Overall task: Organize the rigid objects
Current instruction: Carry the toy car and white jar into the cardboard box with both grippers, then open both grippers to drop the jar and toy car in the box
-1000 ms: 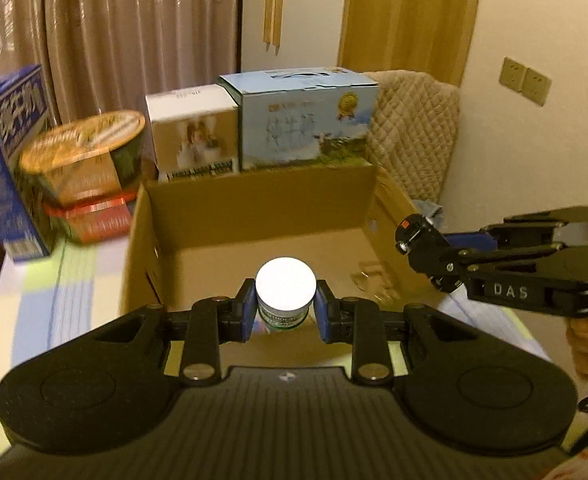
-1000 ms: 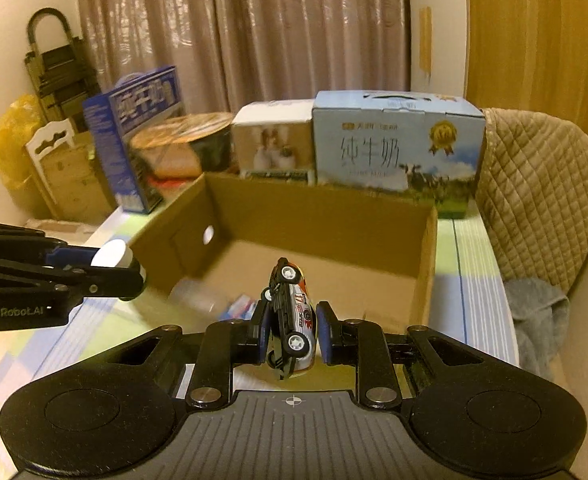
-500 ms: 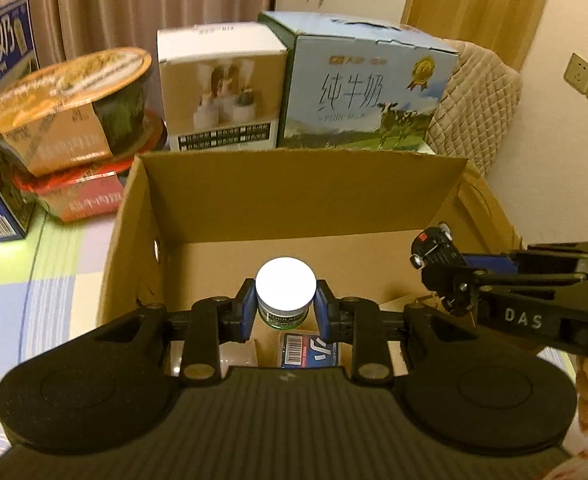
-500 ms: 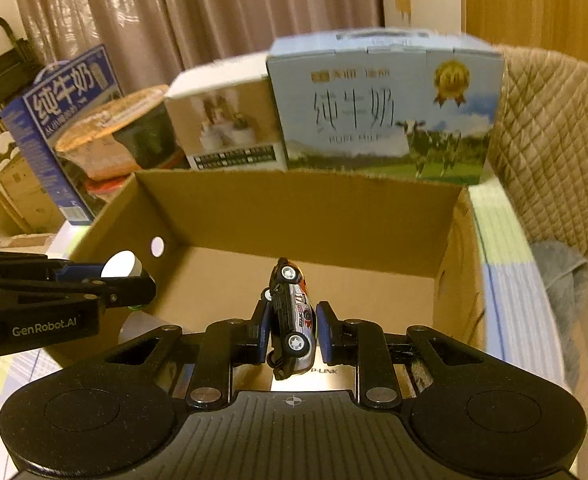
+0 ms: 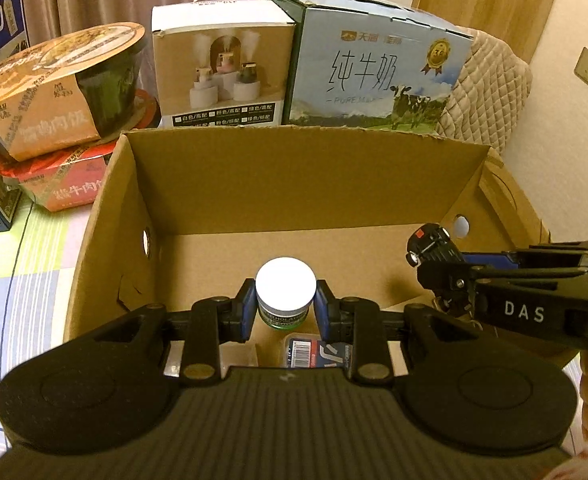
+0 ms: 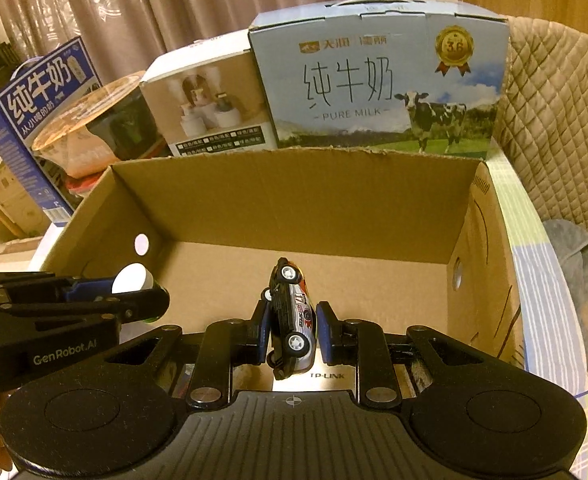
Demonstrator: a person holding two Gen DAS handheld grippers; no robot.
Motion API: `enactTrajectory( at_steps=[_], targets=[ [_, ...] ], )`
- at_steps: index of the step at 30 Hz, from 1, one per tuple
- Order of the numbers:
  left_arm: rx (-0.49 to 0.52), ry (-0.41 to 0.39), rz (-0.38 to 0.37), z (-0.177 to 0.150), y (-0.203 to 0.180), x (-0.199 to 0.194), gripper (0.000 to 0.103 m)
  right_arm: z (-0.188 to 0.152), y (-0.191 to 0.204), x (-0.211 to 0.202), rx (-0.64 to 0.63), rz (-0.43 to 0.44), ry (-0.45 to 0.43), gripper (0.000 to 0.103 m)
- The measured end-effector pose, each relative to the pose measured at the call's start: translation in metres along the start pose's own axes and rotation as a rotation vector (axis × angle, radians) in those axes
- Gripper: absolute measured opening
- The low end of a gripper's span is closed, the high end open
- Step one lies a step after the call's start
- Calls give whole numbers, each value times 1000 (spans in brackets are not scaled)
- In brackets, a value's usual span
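The biggest thing was the open cardboard box [image 5: 294, 184], sitting on a striped cloth with a pure milk carton [image 6: 378, 76] and a white humidifier box [image 5: 221, 64] right behind its far wall. Two noodle bowls [image 5: 53, 92] were stacked beside its left wall.

Both grippers hung over the box, side by side. The left gripper [image 5: 285, 308] had its jaws clamped on a small white-lidded jar [image 5: 285, 286]. The right gripper [image 6: 291, 330] had its jaws clamped on a toy race car [image 6: 291, 320], tipped on its side with its wheels facing the right jaw.

What could have gone wrong? The two grippers were near each other, so they might have bumped if both had gone down together. The car was pinched on its thin body and might have twisted or slipped out. If it had been let go from this high up, it might have rolled or bounced. The round jar might have landed on the things already in the box and tipped over.

The left view showed a packet with a barcode [image 5: 304, 354] on the box floor under the jar, plus the car's black underside and part of a hand at the right edge. The right view showed the car's painted side, a white item marked TP-LINK [image 6: 326, 378] under it, and a dark blue milk box [image 6: 33, 100] at the left.
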State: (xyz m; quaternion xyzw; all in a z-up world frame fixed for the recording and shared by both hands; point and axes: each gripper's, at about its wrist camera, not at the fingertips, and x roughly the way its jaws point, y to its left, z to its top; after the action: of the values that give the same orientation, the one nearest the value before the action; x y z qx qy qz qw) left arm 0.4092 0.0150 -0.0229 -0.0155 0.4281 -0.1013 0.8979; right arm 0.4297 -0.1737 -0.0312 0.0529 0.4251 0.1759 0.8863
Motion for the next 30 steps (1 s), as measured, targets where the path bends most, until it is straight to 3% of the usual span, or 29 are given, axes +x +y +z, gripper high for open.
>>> enactTrajectory(
  at_steps=[8,30],
  targets=[
    [-28,-37,11,2,4,-6,26,2,0,1,-5,2,-4,21],
    [-13,-47,17,-9,16,-22,26,8,15,1,-10,23,-5,21]
  ],
)
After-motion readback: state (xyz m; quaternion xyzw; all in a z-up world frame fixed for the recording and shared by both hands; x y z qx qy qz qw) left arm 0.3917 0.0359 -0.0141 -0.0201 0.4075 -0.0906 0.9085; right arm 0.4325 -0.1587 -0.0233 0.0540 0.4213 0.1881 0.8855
